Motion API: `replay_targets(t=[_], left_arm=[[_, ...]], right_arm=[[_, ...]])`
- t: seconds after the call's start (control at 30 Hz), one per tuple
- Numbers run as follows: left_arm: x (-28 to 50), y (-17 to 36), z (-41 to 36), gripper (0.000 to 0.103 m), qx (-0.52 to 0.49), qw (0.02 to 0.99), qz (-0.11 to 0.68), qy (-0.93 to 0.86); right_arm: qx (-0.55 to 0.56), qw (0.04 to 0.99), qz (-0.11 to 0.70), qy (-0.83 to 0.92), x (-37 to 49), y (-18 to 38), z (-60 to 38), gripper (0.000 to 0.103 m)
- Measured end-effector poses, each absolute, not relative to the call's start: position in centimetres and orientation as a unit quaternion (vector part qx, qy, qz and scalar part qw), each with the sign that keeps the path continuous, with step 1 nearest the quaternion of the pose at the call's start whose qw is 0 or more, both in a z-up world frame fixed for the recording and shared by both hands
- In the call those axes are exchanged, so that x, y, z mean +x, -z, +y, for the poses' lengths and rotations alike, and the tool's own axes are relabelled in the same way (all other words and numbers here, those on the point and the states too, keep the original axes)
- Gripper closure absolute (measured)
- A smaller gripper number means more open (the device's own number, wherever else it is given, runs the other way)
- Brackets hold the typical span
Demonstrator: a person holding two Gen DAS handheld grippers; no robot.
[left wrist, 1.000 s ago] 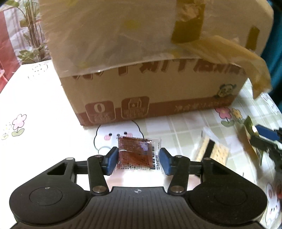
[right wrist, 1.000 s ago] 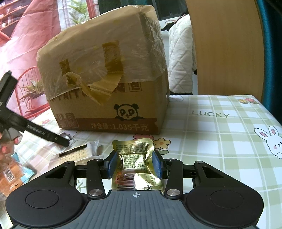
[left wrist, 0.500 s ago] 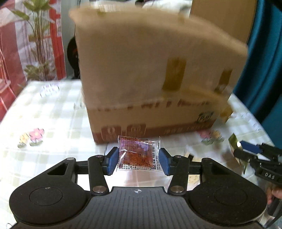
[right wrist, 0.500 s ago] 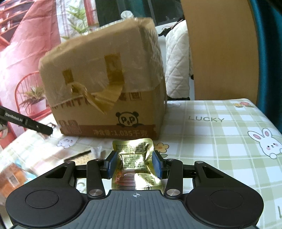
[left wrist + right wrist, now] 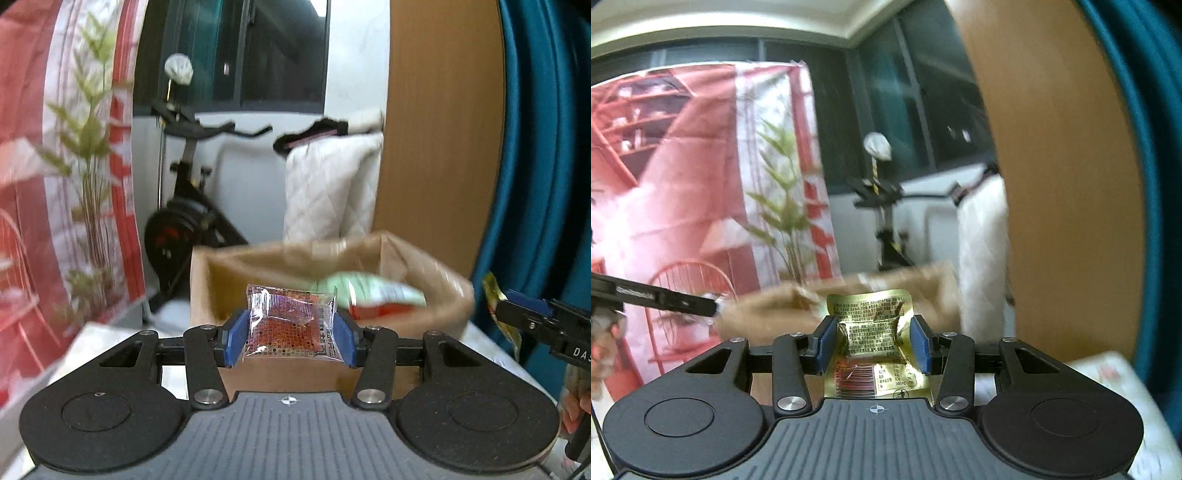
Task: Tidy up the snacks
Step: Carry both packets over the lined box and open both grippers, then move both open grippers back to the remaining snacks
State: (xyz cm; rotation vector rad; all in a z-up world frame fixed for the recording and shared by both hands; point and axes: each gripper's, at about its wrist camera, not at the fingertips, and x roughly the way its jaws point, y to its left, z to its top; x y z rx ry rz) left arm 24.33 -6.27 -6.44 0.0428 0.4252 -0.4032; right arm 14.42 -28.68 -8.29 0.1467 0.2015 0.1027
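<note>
My left gripper is shut on a clear packet of reddish-brown snack, held level above the near rim of the open cardboard box. Inside the box lie a green and a red package. My right gripper is shut on a crumpled gold foil packet, with the blurred top of the cardboard box just beyond it. In the left wrist view the right gripper's finger and the gold packet show at the right edge. The left gripper's finger crosses the left side of the right wrist view.
The table's patterned cloth shows beside the box and at lower right. Behind the table stand an exercise bike, a white quilted cover, a wooden panel and a teal curtain. A hand grips the right tool.
Both grippers have risen with their packets, from low in front of the box's side to above its rim. The box's open top and contents have come into view.
</note>
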Motion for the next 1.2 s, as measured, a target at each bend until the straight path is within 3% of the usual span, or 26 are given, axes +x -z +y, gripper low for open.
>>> replay_targets(t=[0.2,0.4,0.5,0.93,1.2], left_arm=[[29.9,6.1,-9.3,0.050,0.007,0.953,0.237,0.186],[31.6,6.9,-9.6,0.034,-0.015,0.944,0.265,0.195],[31.1,7.3,-8.8,0.031,-0.008,0.944,0.267,0.192],[26.3,5.7,-3.9,0.029,-0.022,0.945,0.266,0.188],[19.1,9.3,0.2,0.029,-0.023,0.933,0.317,0.168]], right_arm=[[0.054,0.990,0.117,-0.054,22.2,6.0,-27.8,0.062],[0.069,0.983,0.167,-0.033,25.9,7.2,-27.7,0.051],[0.075,0.984,0.160,-0.037,24.8,7.3,-27.5,0.043],[0.114,0.980,0.159,-0.046,16.8,6.6,-26.5,0.039],[0.132,0.972,0.187,-0.051,11.8,9.5,-24.3,0.037]])
